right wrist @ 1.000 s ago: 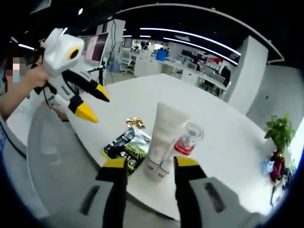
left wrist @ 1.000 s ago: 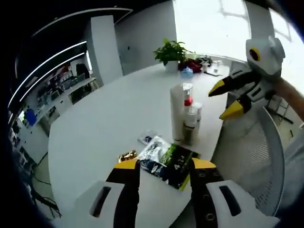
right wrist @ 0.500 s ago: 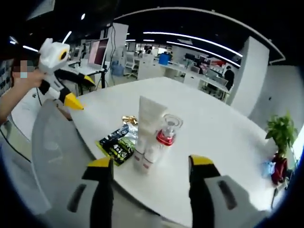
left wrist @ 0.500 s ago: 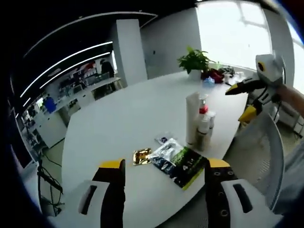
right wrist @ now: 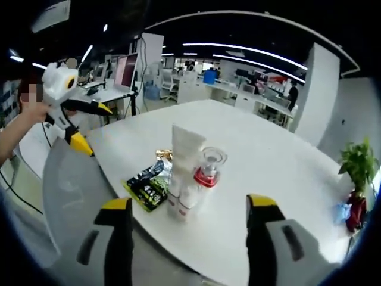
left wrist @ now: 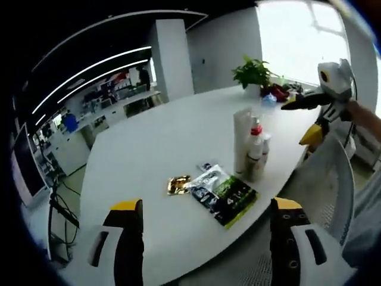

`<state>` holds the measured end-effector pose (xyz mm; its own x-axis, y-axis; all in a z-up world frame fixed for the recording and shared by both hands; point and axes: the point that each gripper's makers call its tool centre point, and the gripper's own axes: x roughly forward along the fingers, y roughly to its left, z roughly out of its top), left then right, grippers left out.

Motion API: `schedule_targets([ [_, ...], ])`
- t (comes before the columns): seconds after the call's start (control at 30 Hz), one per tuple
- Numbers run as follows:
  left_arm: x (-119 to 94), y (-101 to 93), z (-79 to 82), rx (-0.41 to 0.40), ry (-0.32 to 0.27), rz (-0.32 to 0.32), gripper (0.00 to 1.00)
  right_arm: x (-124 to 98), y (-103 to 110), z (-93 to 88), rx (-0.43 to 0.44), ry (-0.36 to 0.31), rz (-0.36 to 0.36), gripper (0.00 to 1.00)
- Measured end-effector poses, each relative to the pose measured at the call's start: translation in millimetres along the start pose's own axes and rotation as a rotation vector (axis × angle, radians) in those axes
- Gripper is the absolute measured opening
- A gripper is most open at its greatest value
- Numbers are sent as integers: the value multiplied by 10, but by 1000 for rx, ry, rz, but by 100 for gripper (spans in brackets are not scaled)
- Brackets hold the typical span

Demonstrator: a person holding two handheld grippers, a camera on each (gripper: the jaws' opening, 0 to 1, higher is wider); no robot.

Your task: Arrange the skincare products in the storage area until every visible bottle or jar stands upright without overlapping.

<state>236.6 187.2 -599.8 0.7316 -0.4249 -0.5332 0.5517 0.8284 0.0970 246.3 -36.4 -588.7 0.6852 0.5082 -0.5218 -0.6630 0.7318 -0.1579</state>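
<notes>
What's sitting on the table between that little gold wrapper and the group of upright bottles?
In the left gripper view, a dark green-and-black snack packet lies flat between the gold wrapper and the upright bottles, with a small sachet beside it.

An open-plan office was the setting: a large white round table [right wrist: 286, 161] stood beneath curved ceiling light strips [right wrist: 238, 50], with rows of desks [right wrist: 205, 89] and a computer monitor [right wrist: 128, 68] behind, a mesh office chair [left wrist: 324, 185] alongside, and a potted plant [left wrist: 253, 71] by bright windows [left wrist: 297, 36].
</notes>
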Motion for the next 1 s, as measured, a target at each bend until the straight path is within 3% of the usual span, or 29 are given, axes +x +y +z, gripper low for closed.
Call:
schedule_targets([
  [0.23, 40, 138, 47, 7, -19, -14, 92, 69, 96, -19, 28, -4, -9, 89],
  [0.6, 112, 327, -38, 21, -19, -58, 97, 188, 96, -56, 23, -19, -71, 99],
  [0.83, 219, 306, -126, 52, -22, -106, 97, 264, 114, -126, 51, -28, -75, 99],
  [1.0, 278, 319, -172, 76, 0, -130, 97, 212, 56, -162, 35, -33, -127, 99],
])
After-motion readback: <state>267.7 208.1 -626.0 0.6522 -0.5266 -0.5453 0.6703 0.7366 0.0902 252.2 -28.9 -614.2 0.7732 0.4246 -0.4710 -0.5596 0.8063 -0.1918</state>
